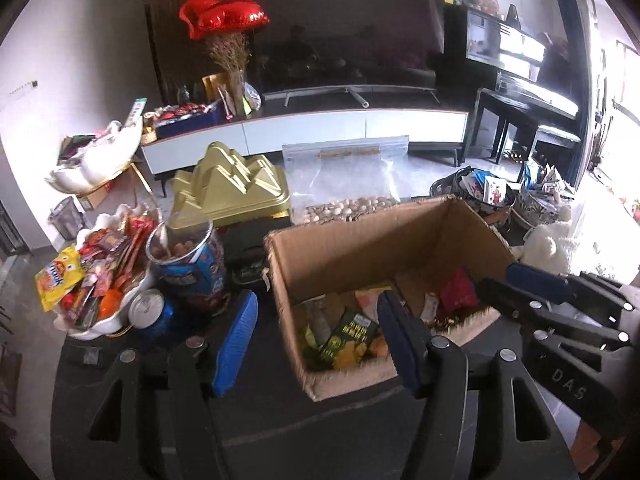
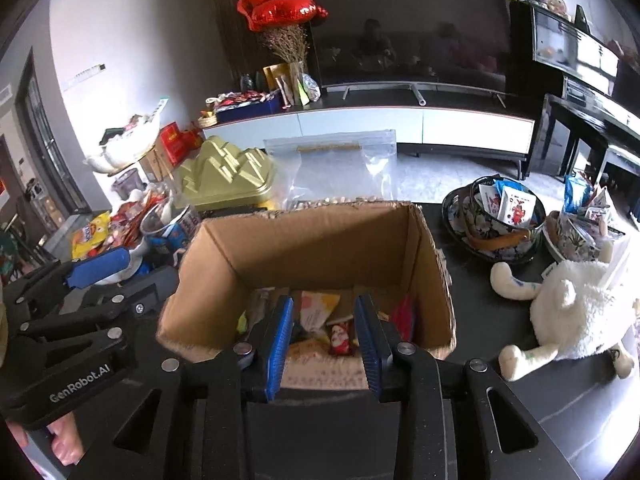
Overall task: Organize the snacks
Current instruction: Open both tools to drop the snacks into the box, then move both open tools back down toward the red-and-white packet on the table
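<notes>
An open cardboard box (image 1: 380,248) stands on the dark table, with several snack packets in the bottom, among them a green one (image 1: 352,336). My left gripper (image 1: 320,340) is open and straddles the box's near left corner, with nothing pressed between its blue pads. My right gripper (image 2: 324,340) hangs over the box (image 2: 320,248) near its front wall, its jaws a little apart. A small red packet (image 2: 340,338) lies in the box below that gap, free of both pads. Each gripper shows at the edge of the other's view.
A white dish (image 1: 80,330) heaped with snacks, a blue can (image 1: 150,312) and a tub of nuts (image 1: 188,256) stand left of the box. Behind it are a gold tin (image 1: 232,188) and a zip bag (image 1: 344,176). Patterned bowls (image 2: 500,240) and a plush toy (image 2: 576,312) lie to the right.
</notes>
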Demonstrator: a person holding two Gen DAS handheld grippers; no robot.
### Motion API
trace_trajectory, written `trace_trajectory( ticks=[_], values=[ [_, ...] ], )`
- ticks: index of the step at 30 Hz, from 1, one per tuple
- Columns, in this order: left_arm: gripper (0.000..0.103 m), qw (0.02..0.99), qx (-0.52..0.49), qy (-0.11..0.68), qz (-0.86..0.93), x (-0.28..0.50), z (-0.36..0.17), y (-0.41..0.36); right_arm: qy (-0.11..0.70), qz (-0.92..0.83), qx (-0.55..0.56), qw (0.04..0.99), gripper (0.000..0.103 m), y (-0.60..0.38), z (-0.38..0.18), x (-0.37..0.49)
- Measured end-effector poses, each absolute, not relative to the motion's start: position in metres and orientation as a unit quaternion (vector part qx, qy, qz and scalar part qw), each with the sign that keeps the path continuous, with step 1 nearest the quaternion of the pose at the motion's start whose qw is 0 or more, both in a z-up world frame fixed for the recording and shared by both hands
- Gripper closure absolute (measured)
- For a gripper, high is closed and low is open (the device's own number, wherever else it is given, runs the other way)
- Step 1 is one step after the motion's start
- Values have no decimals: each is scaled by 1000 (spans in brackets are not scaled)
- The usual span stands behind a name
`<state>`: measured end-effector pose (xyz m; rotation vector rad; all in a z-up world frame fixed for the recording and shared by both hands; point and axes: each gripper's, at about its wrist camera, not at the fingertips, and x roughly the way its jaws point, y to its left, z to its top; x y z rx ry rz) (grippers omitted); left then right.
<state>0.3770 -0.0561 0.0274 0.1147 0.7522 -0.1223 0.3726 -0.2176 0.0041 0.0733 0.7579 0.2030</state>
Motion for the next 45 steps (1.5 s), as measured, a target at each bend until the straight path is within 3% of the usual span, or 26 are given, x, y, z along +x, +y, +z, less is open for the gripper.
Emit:
trace_trajectory(
  ticks=[7, 10, 29, 45],
  values=[
    [34, 934, 62, 348, -52, 334, 33, -49, 361, 108, 36, 925, 70, -213, 12, 337],
    [30, 937, 60, 339, -48, 317, 36, -44, 362, 112, 31, 925, 64, -209, 12, 322],
    [30, 927, 41, 368, -62, 238, 14, -30, 385, 138, 13, 912, 64, -192, -12, 243],
    [28, 901, 28, 430, -56, 203, -42, -20, 442, 152, 15, 884, 64, -180, -60, 214]
  ],
)
